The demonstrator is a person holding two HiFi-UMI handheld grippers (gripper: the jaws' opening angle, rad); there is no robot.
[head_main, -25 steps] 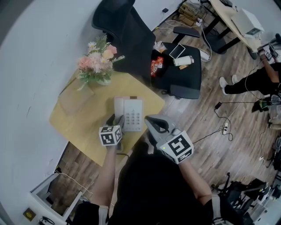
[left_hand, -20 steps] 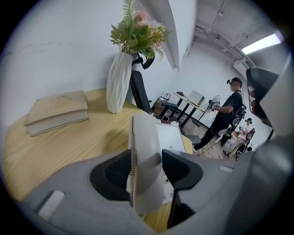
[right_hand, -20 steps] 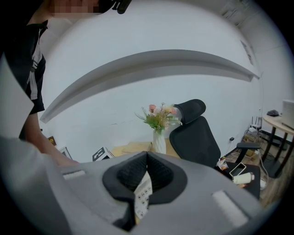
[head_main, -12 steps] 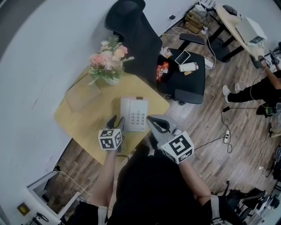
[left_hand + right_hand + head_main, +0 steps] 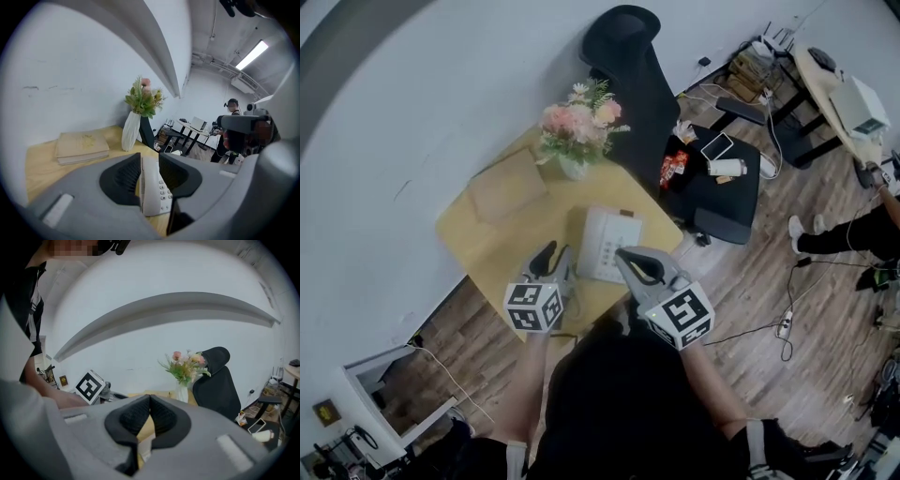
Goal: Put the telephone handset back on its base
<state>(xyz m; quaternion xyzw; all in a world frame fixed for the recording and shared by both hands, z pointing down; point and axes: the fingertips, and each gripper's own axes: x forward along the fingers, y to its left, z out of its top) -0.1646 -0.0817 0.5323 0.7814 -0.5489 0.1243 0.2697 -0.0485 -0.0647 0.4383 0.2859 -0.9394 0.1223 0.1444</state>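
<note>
Head view puts the white telephone (image 5: 607, 246) flat on the yellow table (image 5: 487, 248), near the edge closest to the person; from that height I cannot tell whether the handset sits in its cradle. Left gripper view adds detail: the telephone's keypad and a slotted grille show through the slit between the jaws. The left gripper (image 5: 553, 257) hovers just beside the telephone's left edge, its jaws closing with a narrow gap between them and nothing pinched between the pads. The right gripper (image 5: 626, 255) hangs over the telephone's near right corner. Right gripper view shows its pads pressed together at the tips, empty, with the left gripper's marker cube (image 5: 90, 386) off to one side. Farther back on the table are a beige book (image 5: 508, 185) and a vase of flowers (image 5: 578, 127). Behind the table stands a black office chair (image 5: 642, 84), and the head view looks down on small items on its seat. Left gripper view shows a person (image 5: 232, 110) standing by far desks.
</note>
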